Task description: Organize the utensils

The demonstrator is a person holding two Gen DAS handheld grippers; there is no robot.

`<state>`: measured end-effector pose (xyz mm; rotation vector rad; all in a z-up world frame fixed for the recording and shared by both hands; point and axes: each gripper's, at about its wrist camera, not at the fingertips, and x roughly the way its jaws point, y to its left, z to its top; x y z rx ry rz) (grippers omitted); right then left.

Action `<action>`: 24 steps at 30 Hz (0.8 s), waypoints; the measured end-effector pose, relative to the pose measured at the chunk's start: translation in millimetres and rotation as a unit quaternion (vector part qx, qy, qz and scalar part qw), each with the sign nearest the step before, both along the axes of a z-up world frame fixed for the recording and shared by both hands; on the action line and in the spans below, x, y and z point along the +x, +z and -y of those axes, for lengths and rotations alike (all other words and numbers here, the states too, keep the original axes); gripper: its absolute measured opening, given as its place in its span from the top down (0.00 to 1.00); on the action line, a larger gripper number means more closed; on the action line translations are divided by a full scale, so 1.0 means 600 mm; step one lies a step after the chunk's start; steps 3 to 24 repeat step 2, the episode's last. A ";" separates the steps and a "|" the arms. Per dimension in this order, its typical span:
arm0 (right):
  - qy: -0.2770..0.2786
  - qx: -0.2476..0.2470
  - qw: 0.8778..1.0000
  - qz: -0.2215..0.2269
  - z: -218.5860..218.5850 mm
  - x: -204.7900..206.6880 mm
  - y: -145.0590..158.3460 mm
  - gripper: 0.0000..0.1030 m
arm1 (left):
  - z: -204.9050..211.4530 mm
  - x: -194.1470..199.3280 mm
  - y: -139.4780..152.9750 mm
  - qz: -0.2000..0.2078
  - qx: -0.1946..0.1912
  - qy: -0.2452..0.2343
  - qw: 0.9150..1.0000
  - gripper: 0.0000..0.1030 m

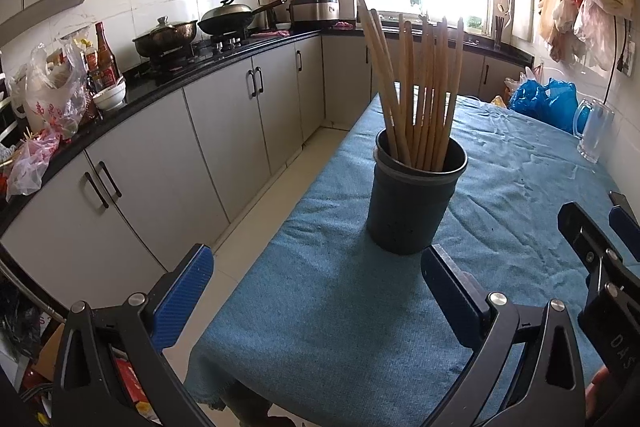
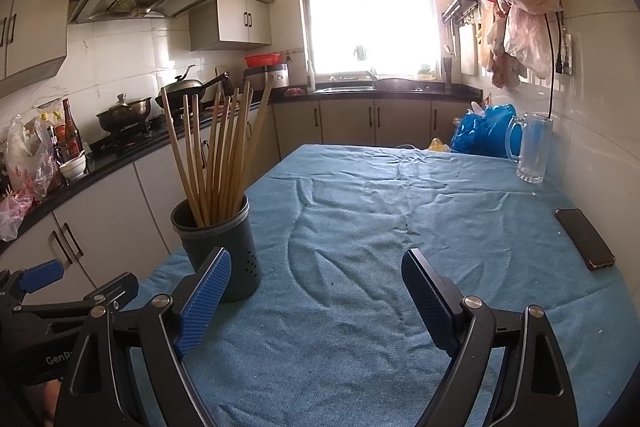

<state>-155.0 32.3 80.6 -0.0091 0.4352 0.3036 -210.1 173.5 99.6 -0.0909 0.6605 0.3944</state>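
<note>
Left gripper (image 1: 316, 275): jaws spread wide, nothing held between the blue pads (image 1: 188, 291), seen low in the frame. Right gripper (image 2: 316, 283): jaws likewise parted, nothing gripped, set at lower centre; its black frame is also glimpsed at the right edge of the left wrist view

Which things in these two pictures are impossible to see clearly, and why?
- Lower ends of the chopsticks: both views, hidden inside the dark holder.
- Far side of the glass mug: hidden by its own body.
- Scene outside the window: both views, washed out by glare.
</note>
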 end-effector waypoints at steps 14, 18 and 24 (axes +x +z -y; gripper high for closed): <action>-0.003 0.005 1.000 -0.002 0.011 0.005 0.001 0.12 | 0.009 0.002 0.006 -0.001 0.005 -0.007 1.000 0.00; -0.003 0.005 1.000 -0.002 0.011 0.005 0.001 0.12 | 0.009 0.002 0.006 -0.001 0.005 -0.007 1.000 0.00; -0.003 0.005 1.000 -0.002 0.011 0.005 0.001 0.12 | 0.009 0.002 0.006 -0.001 0.005 -0.007 1.000 0.00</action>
